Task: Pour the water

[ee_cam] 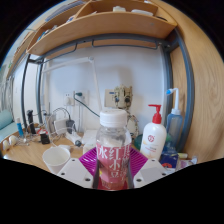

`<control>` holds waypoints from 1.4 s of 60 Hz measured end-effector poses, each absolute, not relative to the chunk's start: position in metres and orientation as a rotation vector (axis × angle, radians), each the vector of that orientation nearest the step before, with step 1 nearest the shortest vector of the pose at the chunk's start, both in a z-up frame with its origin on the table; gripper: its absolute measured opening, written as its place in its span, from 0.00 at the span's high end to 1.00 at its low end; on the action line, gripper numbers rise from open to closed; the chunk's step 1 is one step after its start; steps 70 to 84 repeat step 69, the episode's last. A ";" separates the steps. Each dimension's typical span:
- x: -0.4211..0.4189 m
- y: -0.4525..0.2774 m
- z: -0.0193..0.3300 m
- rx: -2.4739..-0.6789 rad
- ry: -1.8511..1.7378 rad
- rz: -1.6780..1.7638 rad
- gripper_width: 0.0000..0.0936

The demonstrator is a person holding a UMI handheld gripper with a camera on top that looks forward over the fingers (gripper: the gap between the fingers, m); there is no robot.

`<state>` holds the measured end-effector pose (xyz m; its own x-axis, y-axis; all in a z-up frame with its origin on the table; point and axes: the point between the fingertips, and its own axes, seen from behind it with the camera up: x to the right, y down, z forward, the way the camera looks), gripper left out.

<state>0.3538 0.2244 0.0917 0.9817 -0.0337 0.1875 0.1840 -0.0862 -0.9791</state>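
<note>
A clear plastic water bottle (113, 150) with a white cap and a pink label stands upright between my two fingers. My gripper (112, 168) is shut on the bottle, its magenta pads (90, 160) pressing the label on both sides. A white cup (56, 157) stands on the wooden desk (30, 155) just to the left of the bottle. The bottle's base is hidden below the fingers.
A white pump bottle with a red top (153, 134) and a taller clear dispenser (175, 118) stand to the right. Small bottles and clutter (35, 128) line the left. A wall socket with plugs (120, 97) is behind. A wooden shelf (100, 25) hangs overhead.
</note>
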 end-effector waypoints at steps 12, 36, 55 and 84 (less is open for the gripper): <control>0.361 0.215 0.074 -1.733 -0.020 -0.160 0.07; 0.328 0.076 0.085 -1.888 0.089 -0.229 0.08; 0.258 0.014 0.181 -1.793 0.076 -0.238 0.08; 0.247 0.004 0.205 -1.765 0.118 -0.258 0.08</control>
